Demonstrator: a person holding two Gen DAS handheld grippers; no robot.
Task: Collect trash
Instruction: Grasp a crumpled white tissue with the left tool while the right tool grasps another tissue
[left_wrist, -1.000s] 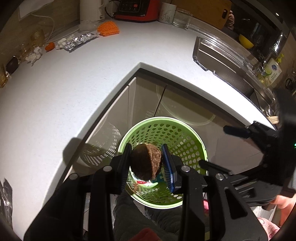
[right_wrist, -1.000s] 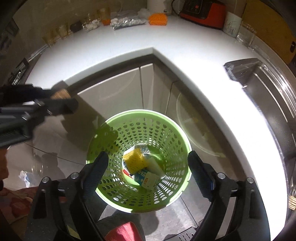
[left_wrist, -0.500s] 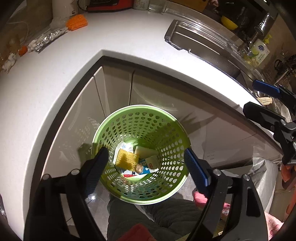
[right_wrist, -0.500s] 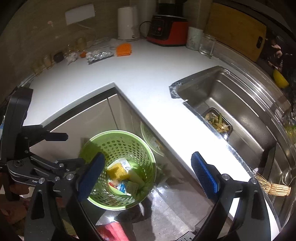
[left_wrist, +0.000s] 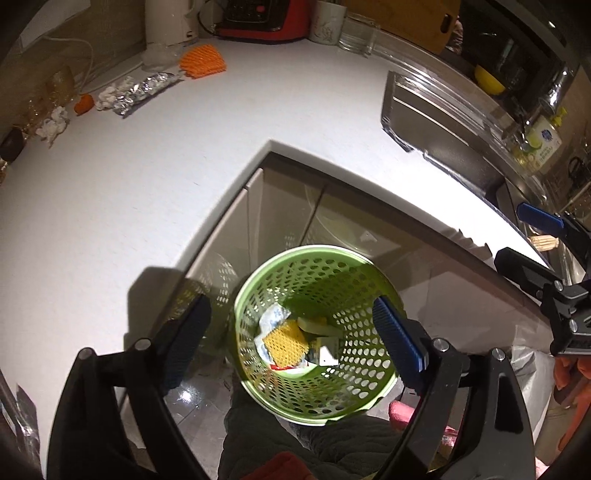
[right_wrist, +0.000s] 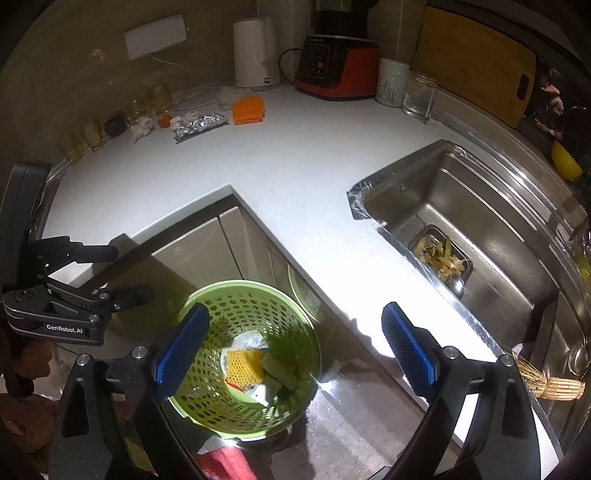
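A green perforated basket (left_wrist: 373, 387) stands on the floor in front of the counter corner; it also shows in the right wrist view (right_wrist: 210, 410). It holds a yellow mesh sponge (left_wrist: 286, 339), white wrappers and other scraps. My left gripper (left_wrist: 293, 345) is open and empty above the basket. My right gripper (right_wrist: 293, 350) is open and empty above the basket's right rim and the counter edge. On the counter's far side lie an orange mesh piece (left_wrist: 203, 61), crumpled foil (left_wrist: 142, 90), white paper bits (left_wrist: 51, 123) and a small orange scrap (left_wrist: 84, 103).
The white counter (left_wrist: 110, 184) wraps around a corner with cabinet doors below. A steel sink (right_wrist: 480, 229) with a strainer of food scraps (right_wrist: 441, 254) lies at the right. A kettle (right_wrist: 255, 51), red appliance (right_wrist: 334, 64), mug, glass and cutting board stand at the back.
My left gripper opened and dropped the brown round thing into the basket, then drew back and up. My right gripper rose and swung toward the sink side.
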